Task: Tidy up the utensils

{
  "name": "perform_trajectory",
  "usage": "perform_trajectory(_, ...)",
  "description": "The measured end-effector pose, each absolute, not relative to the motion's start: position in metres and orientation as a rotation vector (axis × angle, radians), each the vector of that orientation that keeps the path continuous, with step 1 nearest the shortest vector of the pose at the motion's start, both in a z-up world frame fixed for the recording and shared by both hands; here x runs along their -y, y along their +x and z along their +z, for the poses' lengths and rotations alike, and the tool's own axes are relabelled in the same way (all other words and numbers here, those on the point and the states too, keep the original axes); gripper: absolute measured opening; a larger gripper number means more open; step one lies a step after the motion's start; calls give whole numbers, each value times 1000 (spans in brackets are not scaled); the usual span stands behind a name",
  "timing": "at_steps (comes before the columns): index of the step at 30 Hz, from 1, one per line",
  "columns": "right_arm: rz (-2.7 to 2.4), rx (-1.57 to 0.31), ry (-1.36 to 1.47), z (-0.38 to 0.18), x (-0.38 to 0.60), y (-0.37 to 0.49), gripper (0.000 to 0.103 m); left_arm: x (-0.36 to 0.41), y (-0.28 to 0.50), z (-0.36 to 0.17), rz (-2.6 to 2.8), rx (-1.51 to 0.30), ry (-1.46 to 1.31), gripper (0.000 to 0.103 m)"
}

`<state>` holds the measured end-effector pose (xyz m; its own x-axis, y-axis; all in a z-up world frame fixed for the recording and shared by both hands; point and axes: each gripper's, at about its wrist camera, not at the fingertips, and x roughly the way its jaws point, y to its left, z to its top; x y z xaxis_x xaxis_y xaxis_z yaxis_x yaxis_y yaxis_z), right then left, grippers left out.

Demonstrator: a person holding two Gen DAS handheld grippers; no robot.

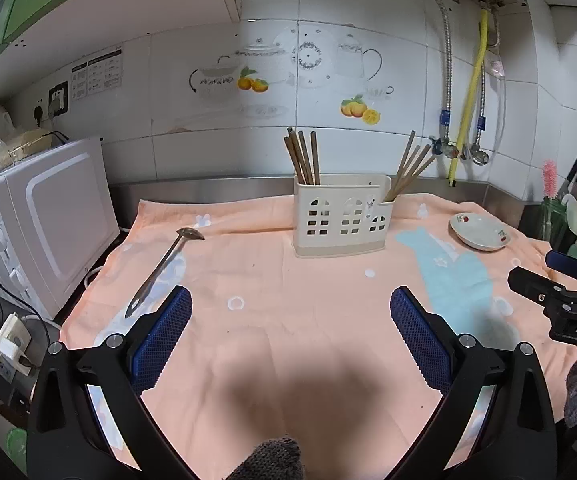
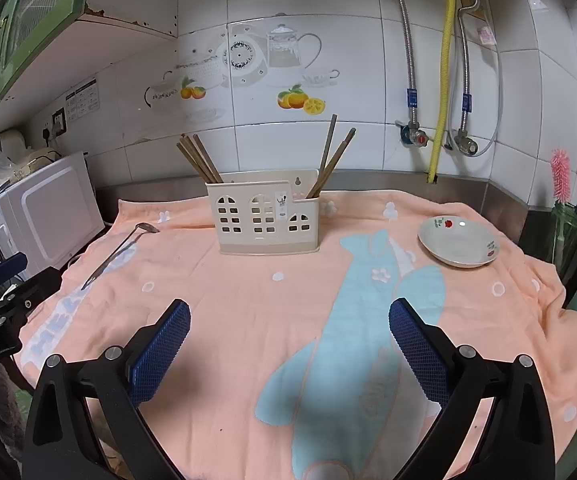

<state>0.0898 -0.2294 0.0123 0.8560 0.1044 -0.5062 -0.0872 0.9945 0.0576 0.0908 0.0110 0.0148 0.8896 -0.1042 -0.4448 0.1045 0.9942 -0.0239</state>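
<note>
A cream utensil holder (image 1: 342,216) (image 2: 266,218) stands at the back of a peach towel (image 1: 288,332) (image 2: 248,300). Brown chopsticks (image 1: 302,156) (image 2: 200,158) stand in its left compartment and more chopsticks (image 1: 410,166) (image 2: 330,162) in its right one. A metal spoon (image 1: 164,262) (image 2: 118,250) lies on the towel at the left. My left gripper (image 1: 290,306) is open and empty above the towel, right of the spoon's handle. My right gripper (image 2: 288,318) is open and empty in front of the holder.
A white microwave (image 1: 44,220) (image 2: 44,204) stands at the left edge. A small white dish (image 1: 480,232) (image 2: 458,242) sits on the towel at the right. Pipes and valves (image 1: 464,148) (image 2: 436,138) run down the tiled wall. Knives and a jar (image 1: 564,204) stand far right.
</note>
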Motion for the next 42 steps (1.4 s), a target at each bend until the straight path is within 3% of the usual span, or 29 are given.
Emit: perform_trajectory(42, 118, -540, 18, 12, 220, 92, 96, -15, 91, 7, -88, -484, -3, 98)
